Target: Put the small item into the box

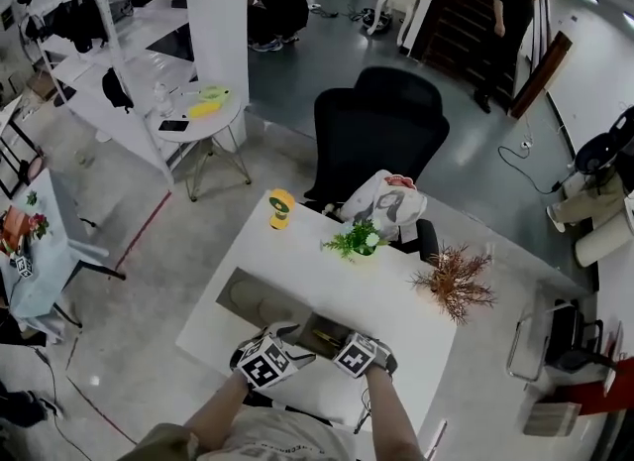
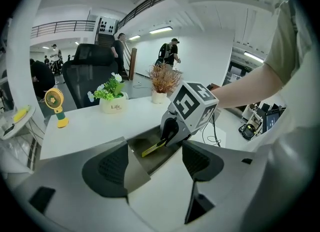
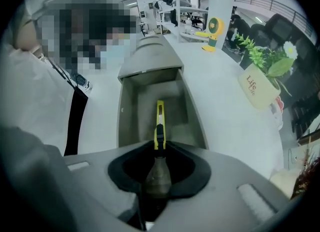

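Open office: white desk [image 1: 327,281], swivel chair [image 1: 381,132]

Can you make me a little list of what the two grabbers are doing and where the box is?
right gripper: shut on the yellow cutter
yellow cutter: points into the open box
box: grey, open, on the white table
left gripper: open, holding nothing, next to the box
also on the table: potted plant, yellow fan

1. One grey box [image 3: 131,111].
2. One yellow utility knife [image 3: 159,118], over the box.
3. Two grippers at the box: left gripper [image 2: 155,163] and right gripper [image 3: 159,148].
4. Two potted plants beyond the box: green plant [image 1: 357,241] and dried plant [image 1: 456,281].
5. One yellow fan [image 1: 280,208], beyond the box.
6. One black chair [image 1: 381,132], farther beyond the box.
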Tool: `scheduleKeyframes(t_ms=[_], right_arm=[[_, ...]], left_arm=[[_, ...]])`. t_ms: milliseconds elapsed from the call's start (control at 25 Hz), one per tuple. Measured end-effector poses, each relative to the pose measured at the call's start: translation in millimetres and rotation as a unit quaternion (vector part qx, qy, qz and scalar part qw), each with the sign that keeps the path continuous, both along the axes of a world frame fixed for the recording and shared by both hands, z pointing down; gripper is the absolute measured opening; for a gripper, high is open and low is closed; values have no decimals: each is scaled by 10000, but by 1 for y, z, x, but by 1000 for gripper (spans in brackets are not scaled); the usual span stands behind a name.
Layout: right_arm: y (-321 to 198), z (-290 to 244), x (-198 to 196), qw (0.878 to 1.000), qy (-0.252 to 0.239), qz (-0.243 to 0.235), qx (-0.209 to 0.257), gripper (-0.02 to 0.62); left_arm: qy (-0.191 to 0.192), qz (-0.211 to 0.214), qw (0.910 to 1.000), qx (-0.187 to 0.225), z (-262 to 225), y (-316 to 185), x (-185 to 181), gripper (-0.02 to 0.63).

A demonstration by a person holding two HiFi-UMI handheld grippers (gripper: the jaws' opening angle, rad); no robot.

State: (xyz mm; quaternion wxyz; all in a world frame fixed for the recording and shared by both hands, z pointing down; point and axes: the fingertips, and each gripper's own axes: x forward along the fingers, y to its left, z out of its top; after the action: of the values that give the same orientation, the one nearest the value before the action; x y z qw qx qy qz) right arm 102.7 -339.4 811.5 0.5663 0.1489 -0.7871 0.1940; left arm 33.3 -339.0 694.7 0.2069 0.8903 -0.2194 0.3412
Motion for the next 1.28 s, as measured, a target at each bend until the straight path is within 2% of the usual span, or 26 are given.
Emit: scheduleKeyframes(t_ms=[320, 680, 1120, 1280], right_arm=[[3, 12, 6, 9993, 313, -121, -176, 71], [2, 10, 6, 9980, 431, -112, -448, 71], [1, 12, 7, 9986, 294, -81, -428, 72], [3, 8, 6, 9986, 245, -95, -462, 72]], left_arm=[[-375, -126, 9991, -167, 8, 5, -14, 324], [-365, -192, 9989, -204, 8, 7, -17, 324], [-386, -262, 9987, -206, 7, 9, -14, 324], [-518, -225, 9983, -161, 9, 9, -14, 324]])
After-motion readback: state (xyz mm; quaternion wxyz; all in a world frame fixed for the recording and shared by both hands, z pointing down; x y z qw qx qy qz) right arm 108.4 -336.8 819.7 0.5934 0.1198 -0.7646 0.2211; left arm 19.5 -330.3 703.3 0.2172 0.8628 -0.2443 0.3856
